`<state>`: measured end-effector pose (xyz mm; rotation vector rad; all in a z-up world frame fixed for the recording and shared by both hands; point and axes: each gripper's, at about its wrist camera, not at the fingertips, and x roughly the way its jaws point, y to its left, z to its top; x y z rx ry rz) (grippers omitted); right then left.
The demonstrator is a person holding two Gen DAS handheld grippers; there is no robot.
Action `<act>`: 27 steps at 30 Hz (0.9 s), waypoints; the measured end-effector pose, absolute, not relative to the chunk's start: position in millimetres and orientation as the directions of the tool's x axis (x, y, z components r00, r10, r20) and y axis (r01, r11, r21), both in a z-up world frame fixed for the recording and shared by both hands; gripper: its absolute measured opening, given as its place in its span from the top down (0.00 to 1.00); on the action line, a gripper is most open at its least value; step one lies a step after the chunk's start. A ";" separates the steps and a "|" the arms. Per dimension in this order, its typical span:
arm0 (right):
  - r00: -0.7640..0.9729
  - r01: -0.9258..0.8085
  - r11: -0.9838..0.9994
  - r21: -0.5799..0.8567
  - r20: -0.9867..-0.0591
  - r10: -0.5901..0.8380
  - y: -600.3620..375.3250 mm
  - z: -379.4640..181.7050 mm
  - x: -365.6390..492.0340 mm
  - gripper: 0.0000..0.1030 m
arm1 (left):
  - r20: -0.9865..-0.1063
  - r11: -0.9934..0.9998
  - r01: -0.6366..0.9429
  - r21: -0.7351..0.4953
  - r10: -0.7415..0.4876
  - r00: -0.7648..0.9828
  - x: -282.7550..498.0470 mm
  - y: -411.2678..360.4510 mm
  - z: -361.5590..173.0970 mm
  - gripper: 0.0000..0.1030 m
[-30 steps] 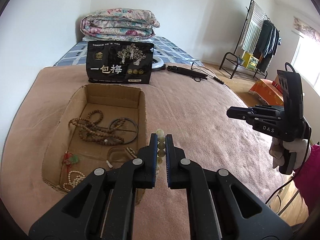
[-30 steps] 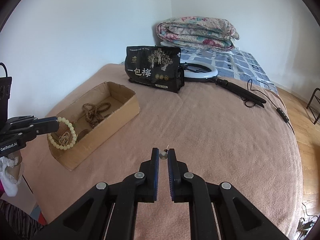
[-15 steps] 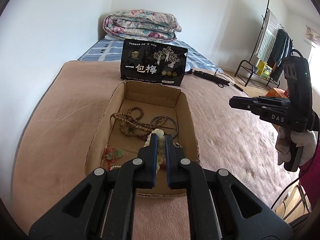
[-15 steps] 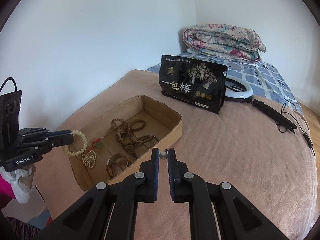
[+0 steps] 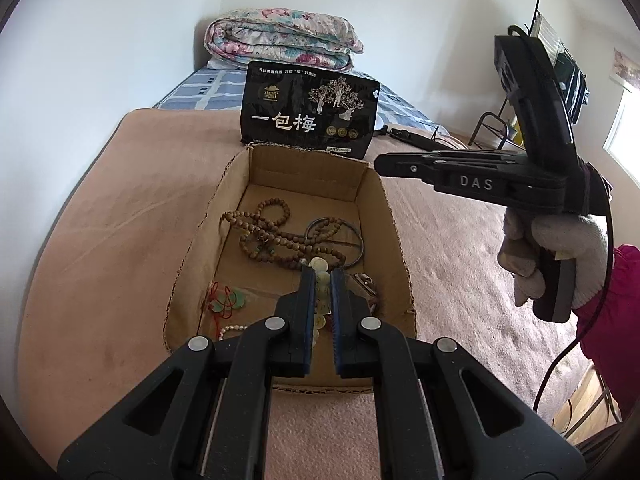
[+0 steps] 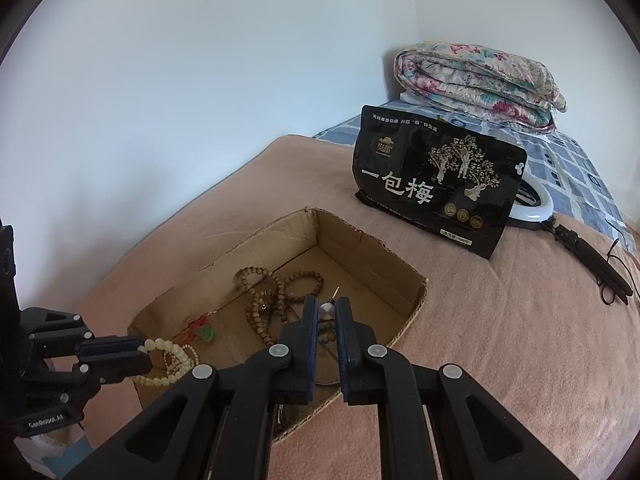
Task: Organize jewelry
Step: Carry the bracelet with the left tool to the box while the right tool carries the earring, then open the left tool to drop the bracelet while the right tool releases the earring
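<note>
Left wrist view shows my left gripper (image 5: 323, 280) clamped on a pale cream beaded bracelet (image 5: 322, 288), held above the near end of the open brown cardboard box (image 5: 394, 240) that sits on the pink blanket (image 5: 120, 240). Inside the box I see a long brown wooden bead strand (image 5: 276, 240), a thin dark bangle (image 5: 352, 236) and a green pendant on red cord (image 5: 230, 300). From the right wrist view, my right gripper (image 6: 327, 312) is pinched on a small pearl-like earring with a thin pin (image 6: 327, 307), poised over the box's middle. A black printed pouch (image 6: 436, 184) stands beyond the box, with a folded floral quilt (image 6: 480, 80) behind it.
</note>
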<state>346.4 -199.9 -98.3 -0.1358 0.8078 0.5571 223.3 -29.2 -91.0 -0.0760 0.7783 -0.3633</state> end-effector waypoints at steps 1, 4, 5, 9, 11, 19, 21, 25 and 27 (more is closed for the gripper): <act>0.554 -0.522 0.848 0.092 -0.719 0.419 -197.9 -100.0 349.8 0.94 | -0.675 0.936 0.292 -0.195 -0.344 0.653 223.8 -30.8 -92.2 0.95; 0.548 -0.519 0.849 0.094 -0.726 0.415 -192.5 -104.2 358.2 0.94 | -0.680 0.940 0.297 -0.170 -0.329 0.655 224.4 -34.8 -94.2 0.95; 0.547 -0.516 0.851 0.097 -0.727 0.415 -192.0 -105.8 360.9 0.94 | -0.682 0.941 0.298 -0.164 -0.326 0.655 224.6 -35.9 -94.8 0.95; 0.541 -0.504 0.857 0.113 -0.732 0.415 -190.9 -111.5 369.6 0.94 | -0.690 0.942 0.297 -0.158 -0.321 0.649 226.9 -38.1 -98.0 0.95; 0.539 -0.498 0.859 0.117 -0.734 0.413 -190.5 -113.4 371.5 0.93 | -0.690 0.942 0.296 -0.155 -0.318 0.650 227.4 -38.3 -98.7 0.95; 0.553 -0.478 0.870 0.123 -0.727 0.407 -192.4 -115.3 370.5 0.63 | -0.686 0.944 0.314 -0.105 -0.297 0.664 224.7 -45.8 -98.1 0.95; 0.559 -0.475 0.872 0.122 -0.723 0.406 -193.3 -114.0 369.3 0.53 | -0.685 0.945 0.313 -0.091 -0.288 0.669 223.8 -47.4 -97.5 0.94; 0.582 -0.461 0.881 0.108 -0.712 0.393 -195.1 -110.1 365.3 0.27 | -0.674 0.945 0.311 -0.096 -0.292 0.679 221.4 -47.4 -94.8 0.65; 0.594 -0.451 0.886 0.104 -0.706 0.385 -196.6 -107.2 363.1 0.17 | -0.673 0.946 0.308 -0.096 -0.290 0.680 220.9 -47.2 -93.9 0.65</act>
